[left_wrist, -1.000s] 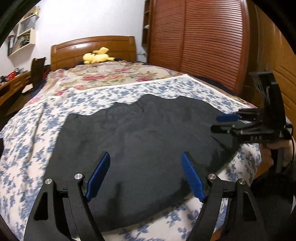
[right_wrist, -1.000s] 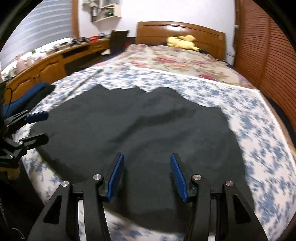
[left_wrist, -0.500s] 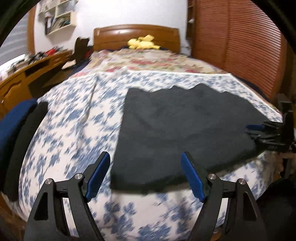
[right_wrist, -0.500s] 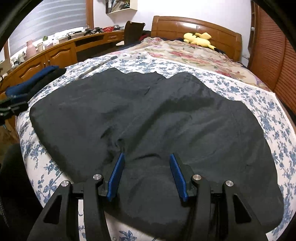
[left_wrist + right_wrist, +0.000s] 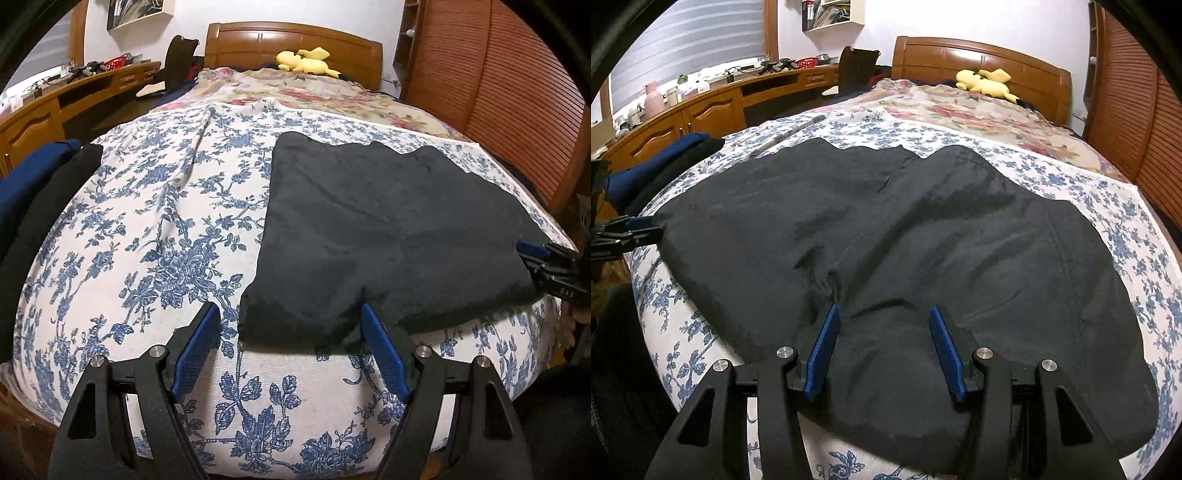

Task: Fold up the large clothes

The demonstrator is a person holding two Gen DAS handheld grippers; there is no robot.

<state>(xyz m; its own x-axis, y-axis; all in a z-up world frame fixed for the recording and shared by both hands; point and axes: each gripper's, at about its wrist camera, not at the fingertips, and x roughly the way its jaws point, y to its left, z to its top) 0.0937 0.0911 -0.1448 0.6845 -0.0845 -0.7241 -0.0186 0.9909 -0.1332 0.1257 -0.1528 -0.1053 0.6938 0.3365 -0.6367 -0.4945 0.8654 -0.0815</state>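
Lying spread flat on the blue-flowered bedspread [image 5: 155,236], near the foot of the bed: a large black garment [image 5: 886,240], with a wavy far edge and shallow creases across the middle.

Hovering at the garment's near left corner: the left gripper [image 5: 288,347], jaws standing wide, with the corner lying between the blue pads [image 5: 195,350] but pressed by neither; right pad just touching the cloth's near edge.

Sitting over the near edge of the garment, further right: the right gripper [image 5: 882,347], jaws gaping about half-wide, cloth bunching into a small pucker at the tip of its left pad [image 5: 823,350], nothing pinched.

Showing at the right rim of the left wrist view, beside the garment's right edge: the right gripper again, seen side-on.

Resting on the bed's left edge: a folded pile of dark blue and black clothes [image 5: 33,199].

Lying by the wooden headboard [image 5: 979,62] at the far end: a yellow plush toy [image 5: 988,83].
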